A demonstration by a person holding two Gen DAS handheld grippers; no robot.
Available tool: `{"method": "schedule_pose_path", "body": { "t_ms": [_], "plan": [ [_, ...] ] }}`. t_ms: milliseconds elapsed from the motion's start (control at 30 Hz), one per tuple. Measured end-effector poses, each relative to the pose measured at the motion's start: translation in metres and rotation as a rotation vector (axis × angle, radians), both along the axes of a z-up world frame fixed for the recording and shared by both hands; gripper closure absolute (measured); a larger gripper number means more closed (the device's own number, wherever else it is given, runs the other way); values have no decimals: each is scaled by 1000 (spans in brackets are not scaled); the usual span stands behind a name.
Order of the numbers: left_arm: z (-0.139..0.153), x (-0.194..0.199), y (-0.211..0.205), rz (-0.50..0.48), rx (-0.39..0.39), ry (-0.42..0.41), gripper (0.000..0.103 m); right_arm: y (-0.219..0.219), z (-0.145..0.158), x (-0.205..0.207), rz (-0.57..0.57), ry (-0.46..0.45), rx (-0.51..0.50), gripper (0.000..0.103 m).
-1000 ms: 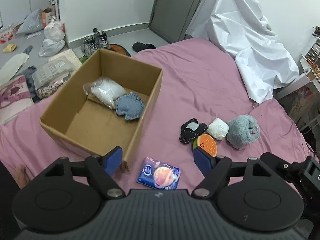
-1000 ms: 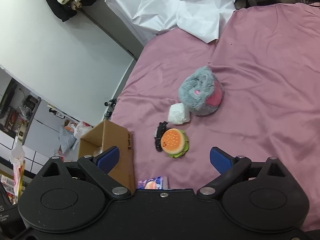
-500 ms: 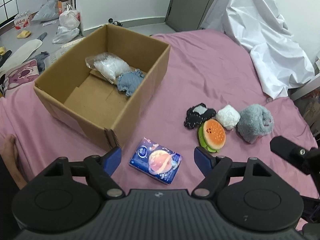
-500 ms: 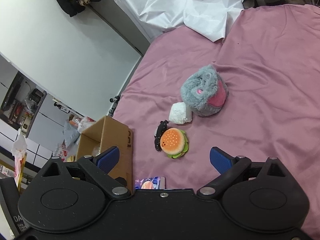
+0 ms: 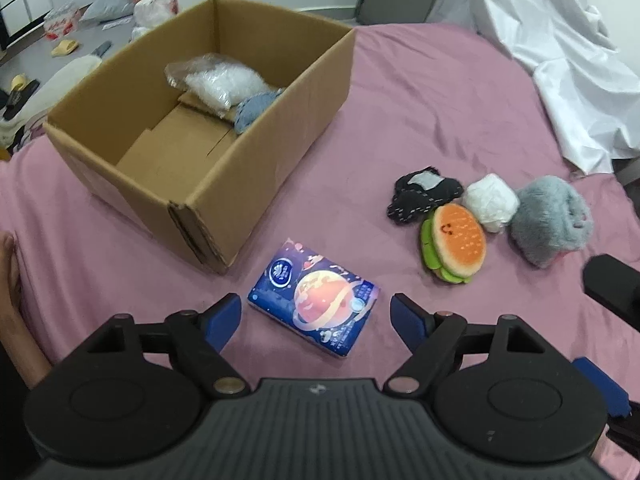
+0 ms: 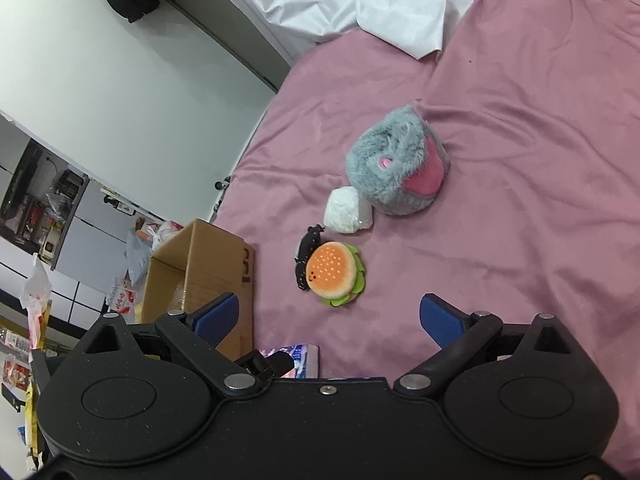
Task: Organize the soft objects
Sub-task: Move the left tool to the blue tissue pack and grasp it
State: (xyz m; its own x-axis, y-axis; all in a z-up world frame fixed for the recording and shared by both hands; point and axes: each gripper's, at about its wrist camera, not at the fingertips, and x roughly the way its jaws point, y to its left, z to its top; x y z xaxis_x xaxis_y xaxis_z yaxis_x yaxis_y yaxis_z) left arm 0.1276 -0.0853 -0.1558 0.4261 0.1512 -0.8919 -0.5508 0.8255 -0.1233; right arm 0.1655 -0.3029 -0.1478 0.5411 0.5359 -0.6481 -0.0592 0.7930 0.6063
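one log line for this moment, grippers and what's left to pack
left gripper: open, over tissue pack | right gripper: open, empty | box: two items | burger plush: on bed

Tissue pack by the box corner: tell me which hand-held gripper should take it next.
Left. The left hand-held gripper hangs open right over the tissue pack, which lies between its blue fingers. In the right wrist view the right hand-held gripper faces the burger plush, and the pack shows only at the frame's bottom.
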Motion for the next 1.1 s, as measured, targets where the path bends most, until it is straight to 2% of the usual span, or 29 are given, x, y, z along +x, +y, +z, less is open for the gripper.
{"method": "schedule_pose_path", "body": {
  "t_ms": [300,533,833,933,1100],
  "plan": [
    [-19,8,5,55,10,40,22,-6,-14,9,-3,37,24,5],
    [-23,13,5,89,27,23,21,-6,-19,14,18,45,38,5],
    [-30,29,-4,69,46,30,15,-11,-24,18,18,58,65,5],
    [-40,33,-5,47,29,68,14,-10,-26,20,20,64,60,5],
    [-38,32,-8,39,52,63,15,-8,-28,21,25,67,51,5]
  ]
}}
